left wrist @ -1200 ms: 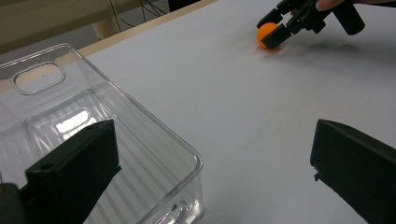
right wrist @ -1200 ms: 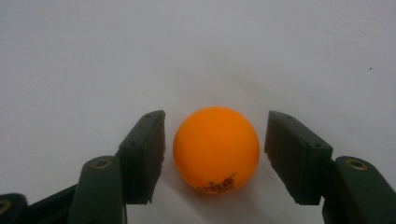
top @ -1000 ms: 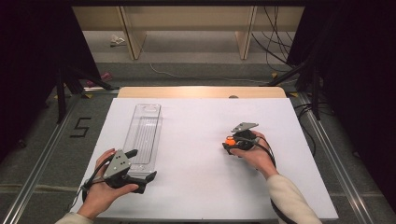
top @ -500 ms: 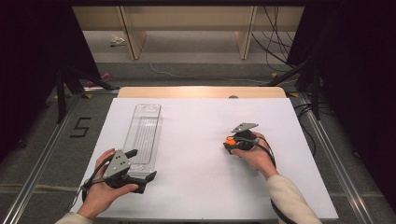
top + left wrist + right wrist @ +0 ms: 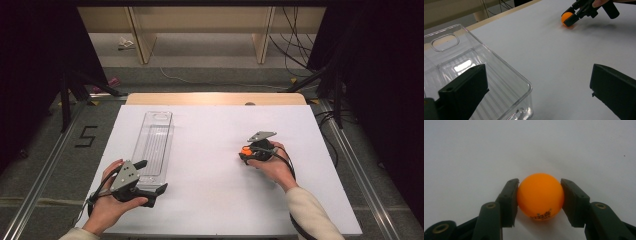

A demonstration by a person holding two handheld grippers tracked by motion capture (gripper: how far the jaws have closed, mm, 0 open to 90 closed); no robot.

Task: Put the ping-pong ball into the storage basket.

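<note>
Having just closed, the right tool (image 5: 540,197) pinches the orange ping-pong ball (image 5: 540,196), at twelve o'clock of the hand (image 5: 272,167); the left tool (image 5: 536,92) stays spread.

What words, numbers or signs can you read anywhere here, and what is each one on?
"5": dark figure on the floor left of the table.
Dark print with small stars, low on the orange ball: too blurred to read.

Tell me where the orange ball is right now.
In the high view the orange ball sits right of centre on the table, clamped in the right gripper.
</note>
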